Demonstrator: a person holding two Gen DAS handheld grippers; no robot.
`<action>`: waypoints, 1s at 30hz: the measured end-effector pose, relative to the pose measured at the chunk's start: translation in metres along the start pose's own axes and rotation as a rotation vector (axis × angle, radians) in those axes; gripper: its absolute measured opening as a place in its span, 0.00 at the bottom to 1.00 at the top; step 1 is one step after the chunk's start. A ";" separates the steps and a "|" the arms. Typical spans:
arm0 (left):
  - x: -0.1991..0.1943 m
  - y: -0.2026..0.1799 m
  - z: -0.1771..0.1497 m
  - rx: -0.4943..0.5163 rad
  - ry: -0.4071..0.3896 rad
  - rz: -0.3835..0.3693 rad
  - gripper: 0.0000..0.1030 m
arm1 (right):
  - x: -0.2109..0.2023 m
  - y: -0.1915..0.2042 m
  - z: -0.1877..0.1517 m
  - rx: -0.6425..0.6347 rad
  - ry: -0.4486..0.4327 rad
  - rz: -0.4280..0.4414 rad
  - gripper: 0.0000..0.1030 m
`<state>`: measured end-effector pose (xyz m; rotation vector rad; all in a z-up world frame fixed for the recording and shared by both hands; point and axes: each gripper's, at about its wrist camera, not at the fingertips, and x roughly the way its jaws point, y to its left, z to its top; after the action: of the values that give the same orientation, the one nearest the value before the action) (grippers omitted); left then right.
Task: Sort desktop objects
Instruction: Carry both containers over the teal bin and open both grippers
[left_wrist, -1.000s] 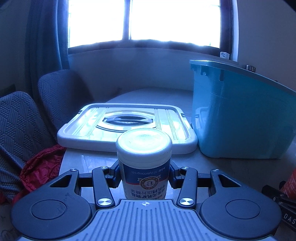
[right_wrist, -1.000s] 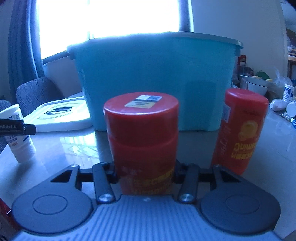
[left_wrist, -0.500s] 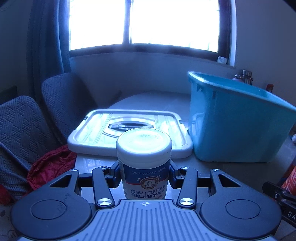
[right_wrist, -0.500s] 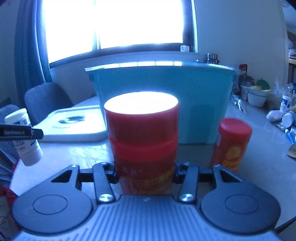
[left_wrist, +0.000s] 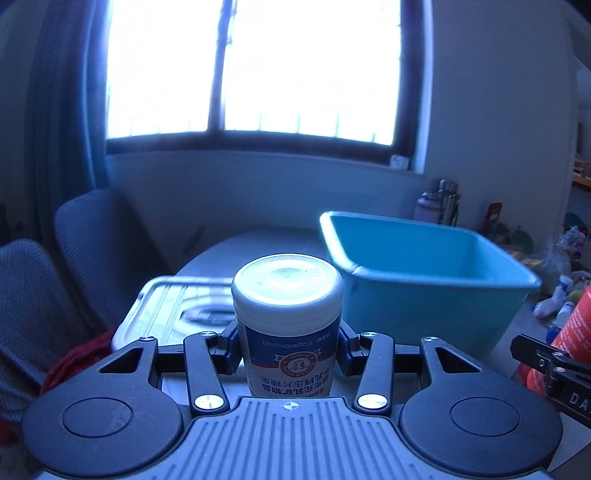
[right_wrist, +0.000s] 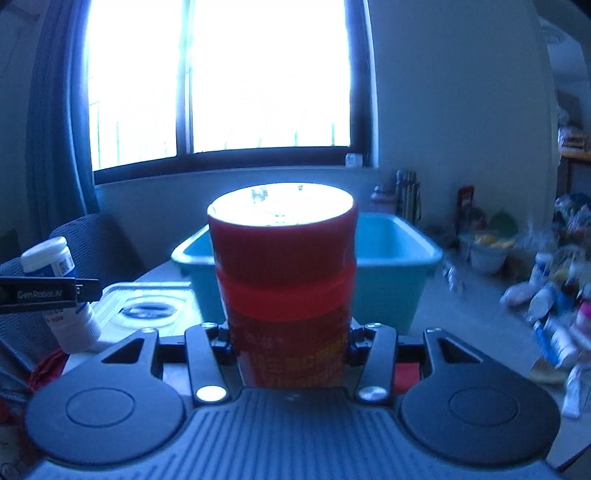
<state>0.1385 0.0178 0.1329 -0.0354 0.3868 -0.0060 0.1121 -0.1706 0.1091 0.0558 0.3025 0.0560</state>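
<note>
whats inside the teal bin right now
The teal bin is open-topped, and the inner walls in view are bare. Its floor is hidden by the near wall, and in the right wrist view the red jar covers its middle, so I can't call it empty.

Left gripper: black linkage arms, silver screw heads, two round black discs, grey ribbed housing with a small crosshair mark | Right gripper: same black-and-grey build, silver screws | Side of a finger: white lettering "GenRobot.AI"
</note>
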 end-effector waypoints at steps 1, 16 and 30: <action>0.001 -0.004 0.006 0.000 -0.007 -0.007 0.47 | 0.001 -0.003 0.005 0.003 -0.004 -0.002 0.49; 0.070 -0.072 0.079 0.001 -0.063 -0.089 0.47 | 0.068 -0.047 0.084 -0.024 -0.108 -0.025 0.49; 0.179 -0.108 0.103 -0.006 0.020 -0.087 0.47 | 0.172 -0.087 0.110 -0.040 -0.058 0.016 0.49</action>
<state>0.3431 -0.0890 0.1648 -0.0580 0.4052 -0.0907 0.3127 -0.2512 0.1577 0.0198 0.2431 0.0763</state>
